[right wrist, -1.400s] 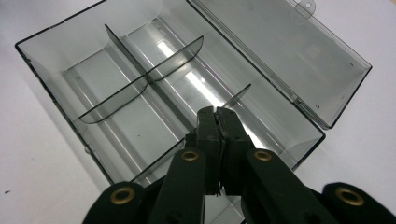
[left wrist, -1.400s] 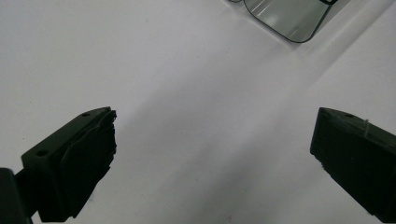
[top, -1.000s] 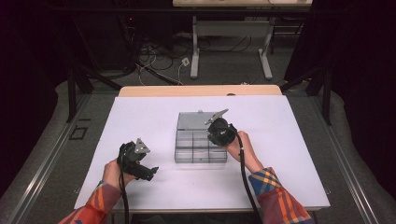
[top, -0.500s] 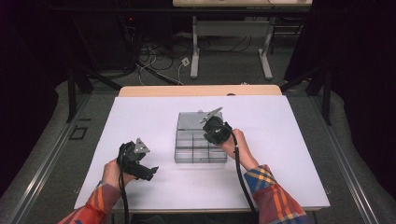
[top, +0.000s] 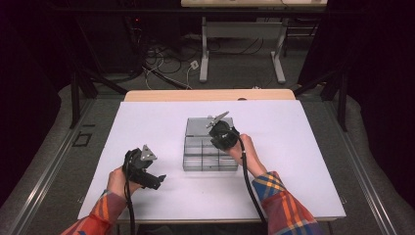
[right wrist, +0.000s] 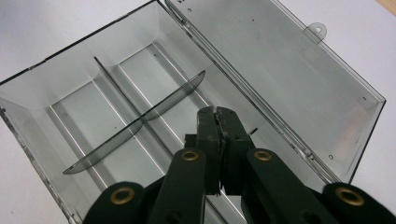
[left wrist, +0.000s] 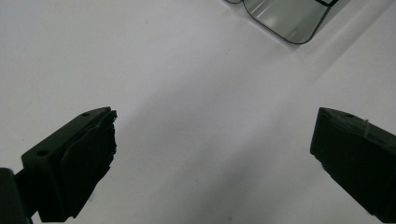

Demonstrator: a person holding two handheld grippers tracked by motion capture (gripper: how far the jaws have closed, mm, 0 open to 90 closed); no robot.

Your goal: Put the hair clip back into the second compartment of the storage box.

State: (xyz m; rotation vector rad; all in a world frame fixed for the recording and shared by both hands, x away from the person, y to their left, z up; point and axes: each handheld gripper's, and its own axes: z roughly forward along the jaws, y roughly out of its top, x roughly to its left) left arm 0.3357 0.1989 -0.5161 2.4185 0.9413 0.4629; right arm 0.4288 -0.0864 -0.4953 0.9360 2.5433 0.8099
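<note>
the right hand-held gripper point(right wrist: 219, 122) sits over the open clear box point(top: 210, 147), slightly nearer the person and lower over the tray than in the earlier high views, where it stood closer to the hinge. its jaws are pressed together, and no part can be made out between them; a thin divider edge may be pinched there, but this cannot be confirmed. just beyond its tips, a loose curved divider point(right wrist: 140, 120) lies tilted across the long centre rib of the tray. the flat lid point(right wrist: 289, 79) lies open on the far side of the tips, hinged to the tray.

the left hand-held gripper point(left wrist: 212, 154) has not shifted. its jaws stand wide apart over the bare white bench point(left wrist: 187, 70), holding nothing, with a corner of the box point(left wrist: 285, 16) well ahead of it.

judgement: the small shift places the right hand-held gripper in the tray compartments, so the work in hand appears to be seating or lifting dividers. the tilted divider is not seated and remains to be dealt with.
</note>
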